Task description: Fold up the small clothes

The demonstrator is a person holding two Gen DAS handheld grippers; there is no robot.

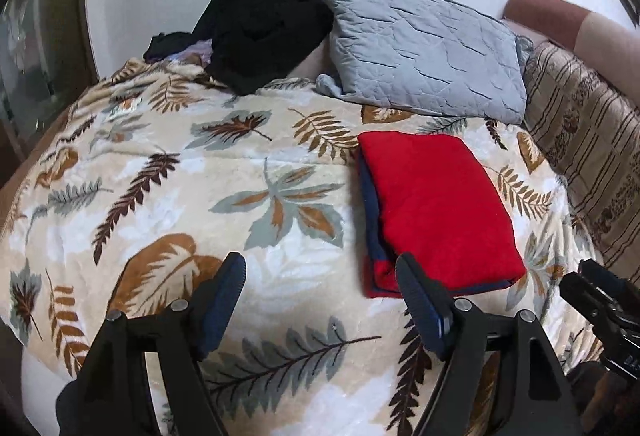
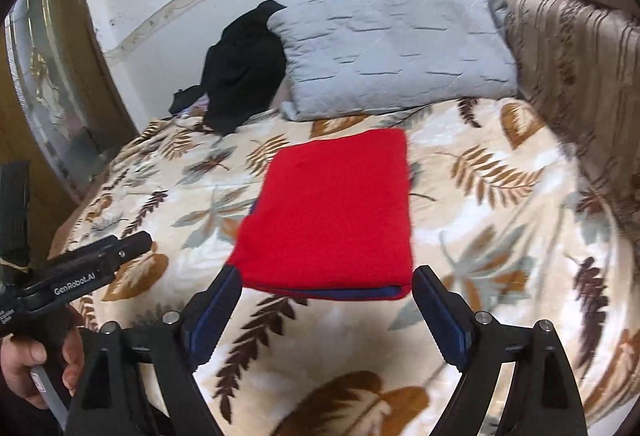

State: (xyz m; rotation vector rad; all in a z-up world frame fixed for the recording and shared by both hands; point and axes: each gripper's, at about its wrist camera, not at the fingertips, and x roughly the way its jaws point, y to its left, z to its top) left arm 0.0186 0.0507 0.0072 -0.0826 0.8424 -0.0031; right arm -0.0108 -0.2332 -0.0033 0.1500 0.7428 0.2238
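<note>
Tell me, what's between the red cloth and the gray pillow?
Only bare leaf-print blanket. In the right wrist view, a strip of it separates the red cloth from the gray pillow; nothing else lies there. The left wrist view shows the same.

I see the folded garment [image 2: 328, 212] flat on the blanket [image 2: 500, 236], mid-bed. Behind it a pillow [image 2: 396, 48] leans at the wall; a heap of clothes [image 2: 240, 76] sits left of the pillow, touching it. A patterned cushion [image 2: 580, 76] stands right of the pillow. My right gripper [image 2: 326, 310] hangs before the garment's near edge, my left gripper [image 1: 320, 300] beside its near left corner.
</note>
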